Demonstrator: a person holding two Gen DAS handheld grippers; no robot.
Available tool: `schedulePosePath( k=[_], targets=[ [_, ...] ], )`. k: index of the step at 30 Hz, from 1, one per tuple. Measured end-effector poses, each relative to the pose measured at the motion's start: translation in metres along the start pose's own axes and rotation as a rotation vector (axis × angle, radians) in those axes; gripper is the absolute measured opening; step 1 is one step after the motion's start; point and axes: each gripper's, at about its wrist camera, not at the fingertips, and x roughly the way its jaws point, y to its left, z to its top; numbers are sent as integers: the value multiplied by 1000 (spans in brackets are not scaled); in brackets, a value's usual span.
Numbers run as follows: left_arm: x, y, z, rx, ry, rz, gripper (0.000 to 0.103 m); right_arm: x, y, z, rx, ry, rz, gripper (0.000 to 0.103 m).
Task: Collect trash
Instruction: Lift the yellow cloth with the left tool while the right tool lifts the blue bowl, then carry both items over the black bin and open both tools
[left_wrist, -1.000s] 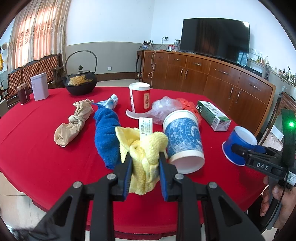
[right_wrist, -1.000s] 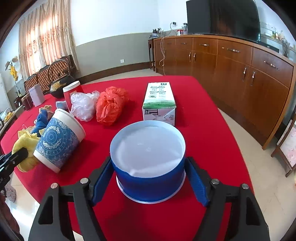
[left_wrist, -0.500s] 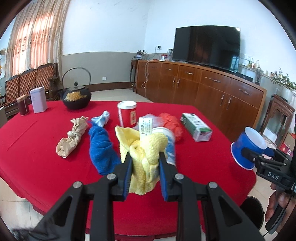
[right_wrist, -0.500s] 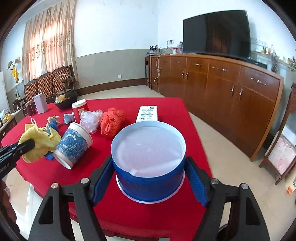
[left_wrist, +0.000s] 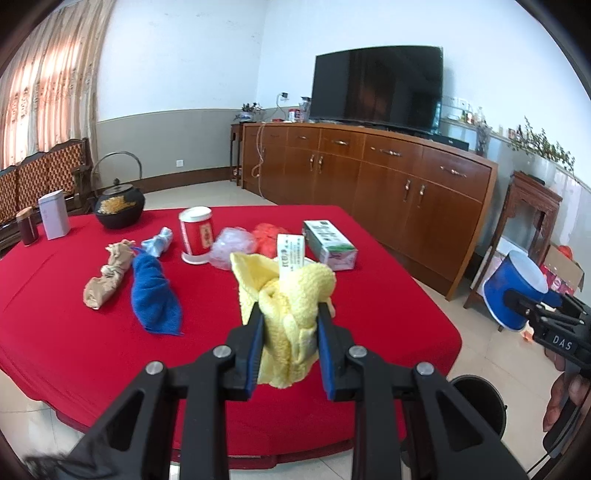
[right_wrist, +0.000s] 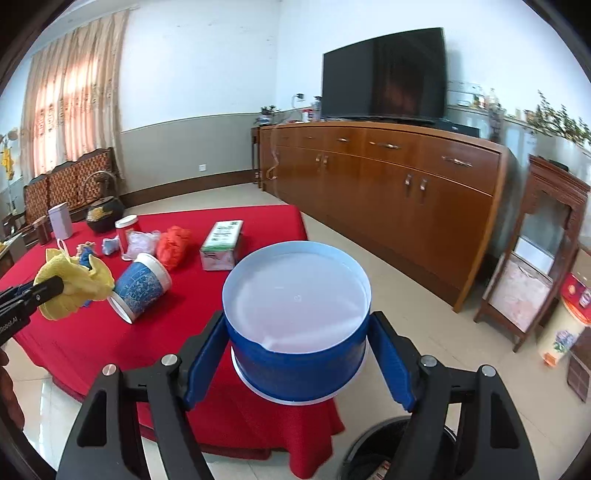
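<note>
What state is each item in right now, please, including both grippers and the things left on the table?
Left gripper: shut on the yellow cloth, lifted.
Right gripper: shut on the blue cup, held upside down.
Patterned cup: lying on its side.
Red can: upright.
Green carton: lying flat.
Blue towel: crumpled on the table.
Black bin: on the floor beside the table.

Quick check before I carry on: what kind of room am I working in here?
Most likely a home living or dining room: a large flat-screen TV sits on a long wooden sideboard, curtains hang at the window, and a red-clothed table holds a black teapot.
</note>
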Motion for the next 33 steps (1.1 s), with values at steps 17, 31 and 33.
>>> schedulePosePath(
  k=[17,31,33],
  targets=[
    [4,-79,-16,59,23,-126,28,-41,-85,-48,62,41,-124,77],
    [1,-202,-62,126,127,-290,28,-63,-153,-110,105,105,-155,77],
    [4,-216,-68,134,142,-304,28,-62,-161,-116,116,119,-150,77]
  ],
)
